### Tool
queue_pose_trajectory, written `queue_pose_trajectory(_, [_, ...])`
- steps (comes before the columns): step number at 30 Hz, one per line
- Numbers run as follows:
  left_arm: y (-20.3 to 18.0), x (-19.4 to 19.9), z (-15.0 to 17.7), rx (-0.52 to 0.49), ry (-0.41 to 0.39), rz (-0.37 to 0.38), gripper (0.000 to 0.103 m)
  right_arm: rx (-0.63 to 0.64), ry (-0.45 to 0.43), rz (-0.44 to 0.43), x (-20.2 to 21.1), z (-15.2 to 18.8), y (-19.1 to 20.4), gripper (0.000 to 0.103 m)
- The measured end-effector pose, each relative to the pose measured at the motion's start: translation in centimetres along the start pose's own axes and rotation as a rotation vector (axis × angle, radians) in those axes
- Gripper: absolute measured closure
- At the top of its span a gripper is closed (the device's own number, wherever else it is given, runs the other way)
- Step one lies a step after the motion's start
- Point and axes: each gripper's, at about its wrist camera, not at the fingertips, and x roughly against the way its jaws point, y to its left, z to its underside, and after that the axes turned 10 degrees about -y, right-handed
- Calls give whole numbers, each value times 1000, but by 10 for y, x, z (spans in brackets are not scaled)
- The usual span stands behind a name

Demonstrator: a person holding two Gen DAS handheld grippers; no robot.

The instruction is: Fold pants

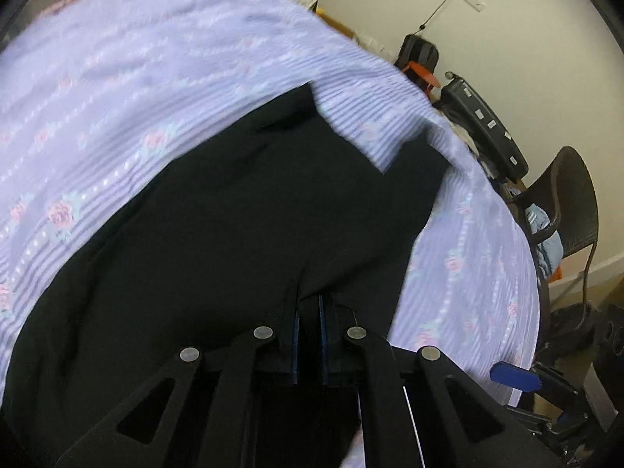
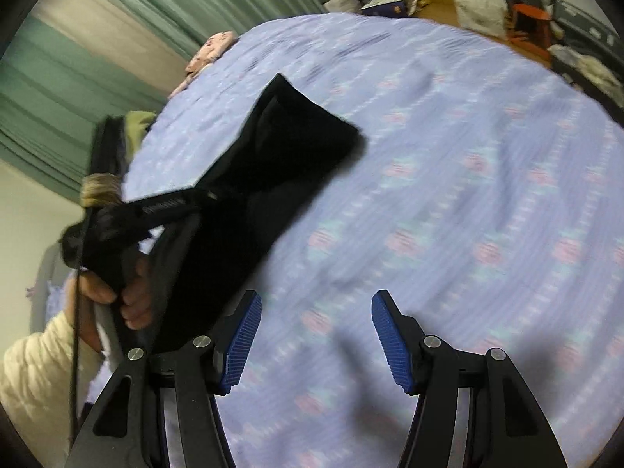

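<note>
- My left claw (image 1: 310, 312) is clamped on the black pants (image 1: 218, 234), lifted off the bed (image 1: 117, 97).
- My right claw (image 2: 316, 331) gapes wide, empty — beside the pants, over the bed.

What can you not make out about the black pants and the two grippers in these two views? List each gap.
- Left wrist: left gripper fingertips buried in the black pants.
- Left wrist: waistband or hem unclear, cloth too dark.
- Right wrist: pants' near end hidden behind the left hand.
- Right wrist: bedspread pattern motion-blurred; right gripper open.

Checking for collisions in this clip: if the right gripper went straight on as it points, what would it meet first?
Probably the bedspread: the open right gripper holds nothing and points at bare cover. The pants lie off to its left, though depth is unclear.
</note>
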Motion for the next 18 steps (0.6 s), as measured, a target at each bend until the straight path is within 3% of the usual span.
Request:
queue_pose_trajectory(2, [11, -5, 0, 22, 24, 7, 90, 8, 5, -23, -13, -4, 11, 42])
queue_pose_trajectory(5, [28, -2, -5, 75, 11, 21, 71, 9, 23, -65, -29, -4, 27, 42])
queue_pose_trajectory(7, [34, 15, -5, 75, -33, -2, 48, 0, 50, -93, -42, -2, 38, 43])
queue_pose_trajectory(10, [42, 54, 4, 62, -115, -27, 42, 17, 72, -121, -53, 1, 49, 47])
queue_pose_trajectory(14, [47, 95, 33, 11, -143, -109, 42, 55, 92, -148, -71, 5, 63, 52])
queue_pose_trajectory(18, [45, 107, 64, -14, -123, -155, 42, 83, 102, -156, -90, 6, 72, 56])
